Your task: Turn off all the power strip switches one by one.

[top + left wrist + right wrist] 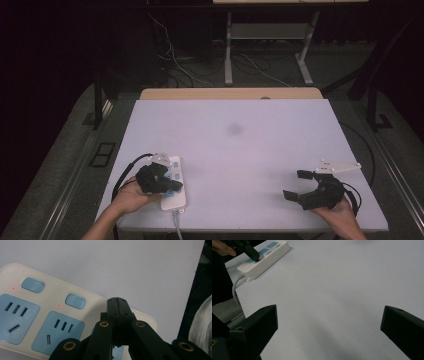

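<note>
A white power strip [176,200] with blue sockets lies at the table's front left; its grey cable [176,220] runs off the front edge. My left gripper [177,187] is shut with nothing between its jaws, and its joined tips [117,300] point down onto the power strip [50,300] near one end. Two blue switches [32,285] [75,301] each have a small red light lit beside them. Whether the tips touch the strip I cannot tell. My right gripper [295,184] rests open at the front right, far from the power strip [265,258], with bare table between its jaws [329,315].
The white table top [235,150] has a faint dark smudge [234,129] near its middle. A wooden edge [230,93] borders the far side. Beyond it, cables and desk legs [228,50] stand on the dark floor.
</note>
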